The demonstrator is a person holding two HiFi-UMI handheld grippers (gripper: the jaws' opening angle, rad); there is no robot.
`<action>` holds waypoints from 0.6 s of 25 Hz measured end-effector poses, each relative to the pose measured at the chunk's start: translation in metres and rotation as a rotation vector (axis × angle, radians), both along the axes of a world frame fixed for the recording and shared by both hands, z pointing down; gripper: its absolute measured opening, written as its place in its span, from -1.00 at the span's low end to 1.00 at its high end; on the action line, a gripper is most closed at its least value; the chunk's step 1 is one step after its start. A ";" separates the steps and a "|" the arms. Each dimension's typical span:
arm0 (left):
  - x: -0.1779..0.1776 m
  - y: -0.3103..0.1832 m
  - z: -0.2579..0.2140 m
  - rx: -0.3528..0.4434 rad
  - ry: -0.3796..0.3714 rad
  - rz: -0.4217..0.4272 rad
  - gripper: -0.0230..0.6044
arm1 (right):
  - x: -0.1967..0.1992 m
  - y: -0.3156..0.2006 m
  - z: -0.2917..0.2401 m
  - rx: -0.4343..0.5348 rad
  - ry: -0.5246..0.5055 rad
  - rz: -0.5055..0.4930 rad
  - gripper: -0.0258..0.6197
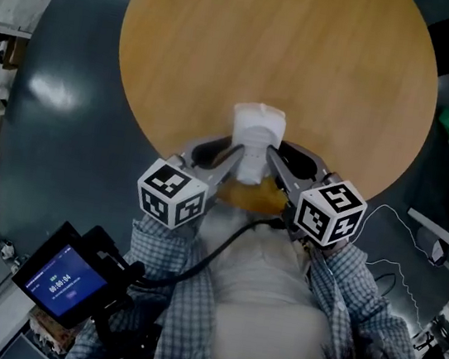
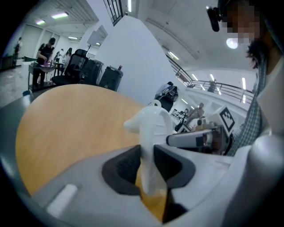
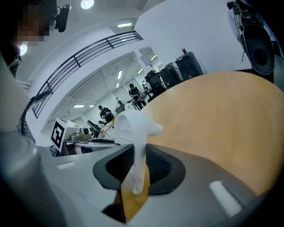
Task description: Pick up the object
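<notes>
A white plastic object (image 1: 258,129) with a wide top and a narrower lower part stands at the near edge of the round wooden table (image 1: 294,51). Both grippers hold it from opposite sides. My left gripper (image 1: 235,153) comes in from the left and is shut on its lower part. My right gripper (image 1: 273,157) clamps it from the right. In the left gripper view the white object (image 2: 151,128) rises between the dark pads (image 2: 122,168). The right gripper view shows the same object (image 3: 132,128) pinched between that gripper's pads (image 3: 159,165).
A dark glossy floor surrounds the table. A device with a lit blue screen (image 1: 67,281) hangs at my lower left, and a black cable (image 1: 223,245) runs across my shirt. A white cable (image 1: 395,267) and equipment lie on the floor at right. People stand far off.
</notes>
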State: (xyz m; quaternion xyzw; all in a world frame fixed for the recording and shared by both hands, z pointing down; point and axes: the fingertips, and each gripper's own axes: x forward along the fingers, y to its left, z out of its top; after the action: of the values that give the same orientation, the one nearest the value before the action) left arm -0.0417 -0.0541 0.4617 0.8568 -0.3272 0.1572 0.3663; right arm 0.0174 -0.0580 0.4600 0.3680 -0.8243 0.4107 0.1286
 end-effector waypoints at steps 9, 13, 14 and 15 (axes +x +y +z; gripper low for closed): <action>0.012 -0.024 -0.042 0.130 -0.005 0.001 -0.61 | 0.013 -0.023 -0.043 0.130 0.003 0.016 -0.64; 0.010 -0.015 -0.071 0.164 0.000 -0.004 -0.61 | 0.011 -0.015 -0.073 0.175 0.012 0.023 -0.64; 0.011 -0.015 -0.072 0.164 0.000 -0.003 -0.61 | 0.011 -0.014 -0.075 0.176 0.013 0.025 -0.64; 0.011 -0.015 -0.072 0.165 -0.001 -0.003 -0.61 | 0.011 -0.015 -0.075 0.175 0.013 0.028 -0.64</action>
State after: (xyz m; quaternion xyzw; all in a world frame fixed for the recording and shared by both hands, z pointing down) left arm -0.0307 -0.0690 0.3895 0.8834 -0.3404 0.1298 0.2946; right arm 0.0288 -0.0726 0.3853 0.3917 -0.8510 0.3366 0.0956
